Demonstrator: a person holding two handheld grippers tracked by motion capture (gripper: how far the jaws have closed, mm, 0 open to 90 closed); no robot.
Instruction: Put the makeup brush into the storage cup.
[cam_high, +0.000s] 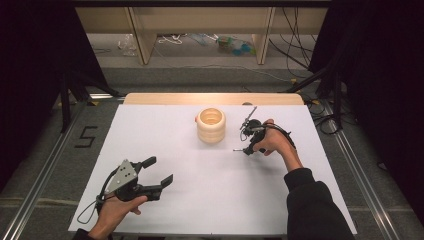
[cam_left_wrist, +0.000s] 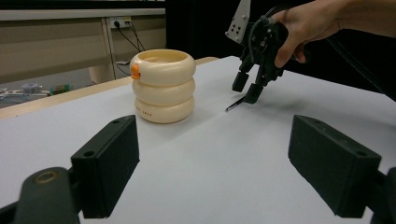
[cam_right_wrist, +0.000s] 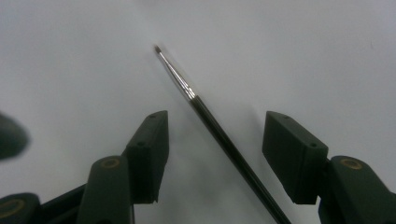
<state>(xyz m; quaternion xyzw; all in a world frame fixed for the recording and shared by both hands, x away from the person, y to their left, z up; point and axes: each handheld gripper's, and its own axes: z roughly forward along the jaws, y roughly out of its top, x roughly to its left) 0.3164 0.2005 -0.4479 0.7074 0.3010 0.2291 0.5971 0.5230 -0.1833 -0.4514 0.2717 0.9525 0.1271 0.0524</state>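
Note:
A cream pot (cam_high: 210, 125) shaped like three stacked rings, with a small orange knob, stands upright at the table's back middle; the left gripper view shows this pot (cam_left_wrist: 163, 86) too. A thin black paintbrush (cam_right_wrist: 205, 114) with a metal ferrule lies flat on the white sheet. My right gripper (cam_right_wrist: 218, 140) is open, tilted down over it, one jaw on each side of the handle without touching. In the high view the right gripper (cam_high: 248, 146) is just right of the pot, and the brush tip (cam_high: 237, 149) pokes out leftward. My left gripper (cam_high: 159, 171) is open and holds nothing at the front left.
The white sheet (cam_high: 215, 195) covers most of the table, with a wooden strip (cam_high: 212, 98) along the far edge. Beyond it are bench legs and loose cables on the floor (cam_high: 200, 65). A "5" mark (cam_high: 86, 136) sits on the floor at left.

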